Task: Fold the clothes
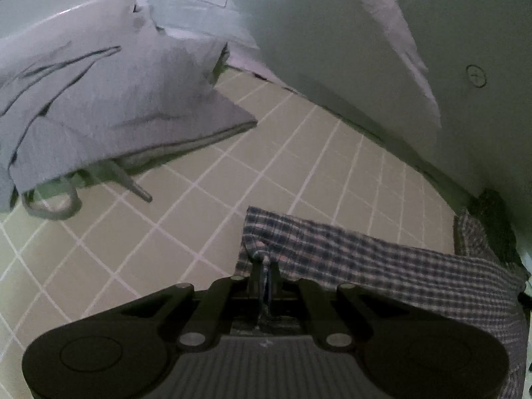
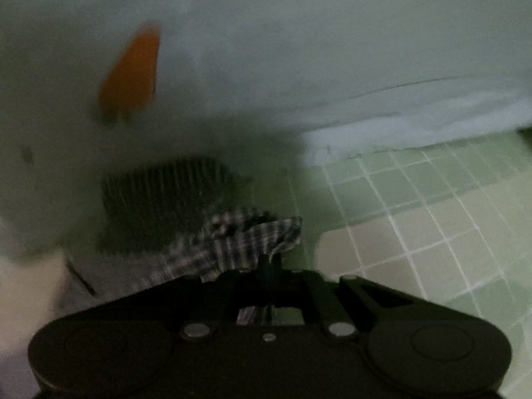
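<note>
so both tongs are pinching the plaid shirt [image 1: 365,259] right now: left tongs [image 1: 265,267] clamping one edge, right tongs [image 2: 271,262] gripping a bunched bit. it's stretching over the grid mat [image 1: 282,166], with grey pants [image 1: 109,109] lying nearby.

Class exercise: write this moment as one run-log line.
left tool: shut on checked cloth | right tool: shut on checked cloth | grey clothes: on grid mat | fold: not done
</note>
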